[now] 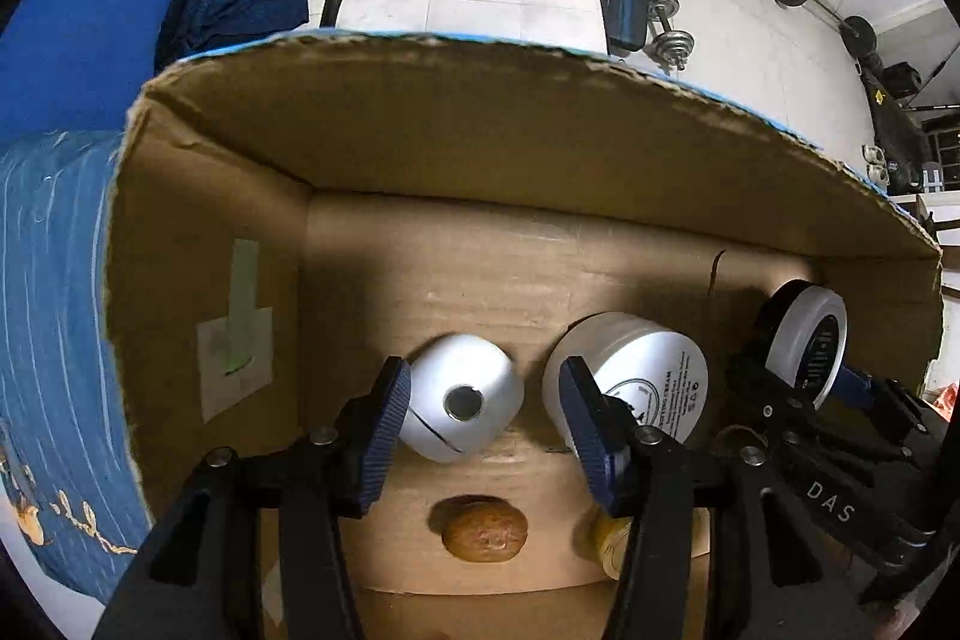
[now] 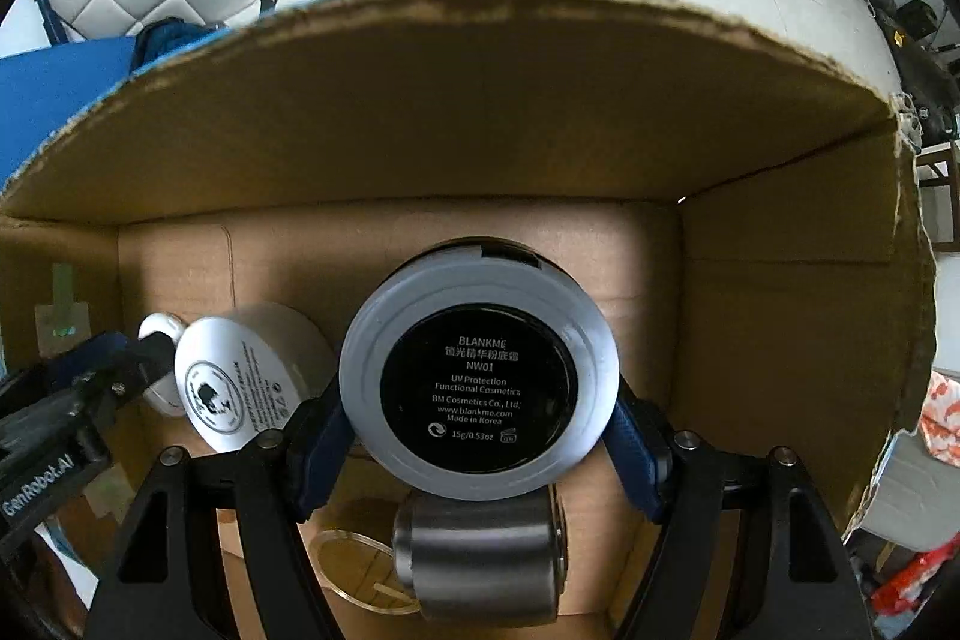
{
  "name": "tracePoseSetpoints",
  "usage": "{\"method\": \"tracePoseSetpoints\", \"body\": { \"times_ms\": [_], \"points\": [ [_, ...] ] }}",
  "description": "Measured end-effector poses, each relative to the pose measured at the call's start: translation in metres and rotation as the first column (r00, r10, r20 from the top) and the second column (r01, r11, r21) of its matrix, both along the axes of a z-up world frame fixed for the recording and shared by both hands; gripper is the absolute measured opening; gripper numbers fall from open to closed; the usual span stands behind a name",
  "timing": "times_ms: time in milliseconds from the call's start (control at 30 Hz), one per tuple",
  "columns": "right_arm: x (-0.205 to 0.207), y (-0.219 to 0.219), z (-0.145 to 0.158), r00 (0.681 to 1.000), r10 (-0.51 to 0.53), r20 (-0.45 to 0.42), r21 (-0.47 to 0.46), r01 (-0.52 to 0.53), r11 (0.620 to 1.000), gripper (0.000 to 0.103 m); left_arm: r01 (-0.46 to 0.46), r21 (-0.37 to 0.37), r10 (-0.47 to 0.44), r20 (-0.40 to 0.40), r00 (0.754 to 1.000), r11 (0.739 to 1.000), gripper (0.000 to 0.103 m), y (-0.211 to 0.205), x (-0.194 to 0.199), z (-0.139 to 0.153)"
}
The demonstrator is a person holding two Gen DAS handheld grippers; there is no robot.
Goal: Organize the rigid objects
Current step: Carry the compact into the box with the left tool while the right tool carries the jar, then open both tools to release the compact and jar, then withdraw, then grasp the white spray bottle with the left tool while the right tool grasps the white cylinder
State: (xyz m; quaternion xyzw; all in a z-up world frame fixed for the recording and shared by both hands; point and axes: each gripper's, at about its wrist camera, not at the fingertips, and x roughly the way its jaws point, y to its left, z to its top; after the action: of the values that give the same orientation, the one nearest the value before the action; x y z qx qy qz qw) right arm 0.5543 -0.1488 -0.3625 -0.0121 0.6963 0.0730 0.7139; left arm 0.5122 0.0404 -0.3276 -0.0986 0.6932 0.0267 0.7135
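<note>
Right gripper [image 2: 480, 436]: clamped on round compact [image 2: 479, 379], held inside cardboard box [image 2: 780, 316]
Left gripper [image 1: 486, 436]: jaws apart, gripping nothing, over white ball-shaped object [image 1: 459, 403]
Box floor: cream jar [image 1: 636, 376], nut [image 1: 485, 529], metal cylinder [image 2: 480, 559]

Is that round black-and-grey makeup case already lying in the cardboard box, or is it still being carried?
Carried. The right gripper has its blue pads against both sides of the makeup case, holding it on edge above the cardboard box floor.
</note>
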Motion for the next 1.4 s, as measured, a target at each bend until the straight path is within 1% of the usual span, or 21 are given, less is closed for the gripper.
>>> {"method": "tracePoseSetpoints", "body": {
  "times_ms": [33,167,200,233,300,333,367,433,500,567,733,800,833,1000,1133,1267,1333,1400],
  "points": [
    [0.000,-0.001,-0.001,1.000,-0.001,-0.004,-0.001,0.001,1.000,0.077,0.000,-0.002,0.000,0.004,1.000,1.000,0.050,0.000,-0.002,0.002],
    [-0.005,-0.005,0.001,1.000,-0.010,-0.017,0.027,0.011,1.000,0.080,-0.010,0.004,0.010,0.032,0.999,1.000,0.062,-0.001,-0.009,0.011],
    [-0.007,-0.004,0.004,1.000,-0.004,-0.010,0.027,0.004,1.000,0.083,-0.010,0.006,0.010,0.039,0.999,1.000,0.068,0.000,-0.011,0.013],
    [-0.010,-0.003,0.007,1.000,0.004,-0.003,0.028,-0.003,1.000,0.084,-0.008,0.009,0.007,0.049,0.999,1.000,0.071,-0.001,-0.014,0.016],
    [-0.017,0.000,0.015,1.000,0.022,0.019,0.022,-0.023,0.999,0.095,0.002,0.026,-0.004,0.080,0.997,1.000,0.085,-0.004,-0.022,0.026],
    [-0.022,0.001,0.019,0.999,0.030,0.033,0.014,-0.031,0.999,0.098,0.005,0.029,-0.007,0.093,0.996,1.000,0.088,-0.005,-0.025,0.029],
    [-0.027,0.003,0.025,0.998,0.043,0.051,0.002,-0.043,0.999,0.103,0.004,0.029,-0.007,0.106,0.994,1.000,0.090,-0.006,-0.030,0.034],
    [-0.040,0.004,0.036,0.994,0.060,0.088,-0.018,-0.059,0.998,0.103,-0.007,0.030,0.002,0.137,0.991,1.000,0.091,-0.007,-0.044,0.044],
    [-0.052,0.003,0.046,0.992,0.058,0.112,-0.025,-0.055,0.998,0.103,-0.011,0.018,0.008,0.157,0.988,1.000,0.095,-0.007,-0.055,0.052],
    [-0.065,0.004,0.057,0.989,0.052,0.136,-0.021,-0.050,0.999,0.103,-0.021,0.011,0.019,0.185,0.982,1.000,0.096,-0.007,-0.066,0.061],
    [-0.100,-0.002,0.082,0.980,0.029,0.197,-0.026,-0.025,0.999,0.103,-0.030,0.066,0.011,0.274,0.962,0.997,0.096,-0.010,-0.099,0.090],
    [-0.113,-0.002,0.090,0.976,0.019,0.217,-0.020,-0.015,1.000,0.103,-0.034,0.077,0.009,0.296,0.955,0.996,0.096,-0.012,-0.110,0.100],
    [-0.126,-0.009,0.098,0.974,0.016,0.225,-0.015,-0.013,1.000,0.103,-0.033,0.080,0.007,0.305,0.952,0.996,0.096,-0.012,-0.113,0.104],
    [-0.150,-0.019,0.123,0.966,0.000,0.257,0.004,-0.001,1.000,0.103,-0.031,0.105,-0.009,0.360,0.933,0.994,0.096,-0.018,-0.144,0.129],
    [-0.174,-0.026,0.142,0.958,-0.007,0.286,0.012,0.003,1.000,0.103,-0.025,0.116,-0.022,0.392,0.920,0.993,0.096,-0.019,-0.163,0.142],
    [-0.191,-0.032,0.154,0.952,-0.014,0.306,0.019,0.009,1.000,0.103,-0.015,0.125,-0.038,0.411,0.911,0.992,0.096,-0.027,-0.180,0.152],
    [-0.199,-0.035,0.157,0.954,-0.017,0.301,0.022,0.012,1.000,0.103,-0.005,0.129,-0.048,0.412,0.910,0.992,0.096,-0.031,-0.188,0.154],
    [-0.208,-0.041,0.153,0.959,-0.018,0.282,0.017,0.014,1.000,0.103,0.015,0.137,-0.069,0.398,0.915,0.991,0.096,-0.035,-0.198,0.148]
  ]
}}
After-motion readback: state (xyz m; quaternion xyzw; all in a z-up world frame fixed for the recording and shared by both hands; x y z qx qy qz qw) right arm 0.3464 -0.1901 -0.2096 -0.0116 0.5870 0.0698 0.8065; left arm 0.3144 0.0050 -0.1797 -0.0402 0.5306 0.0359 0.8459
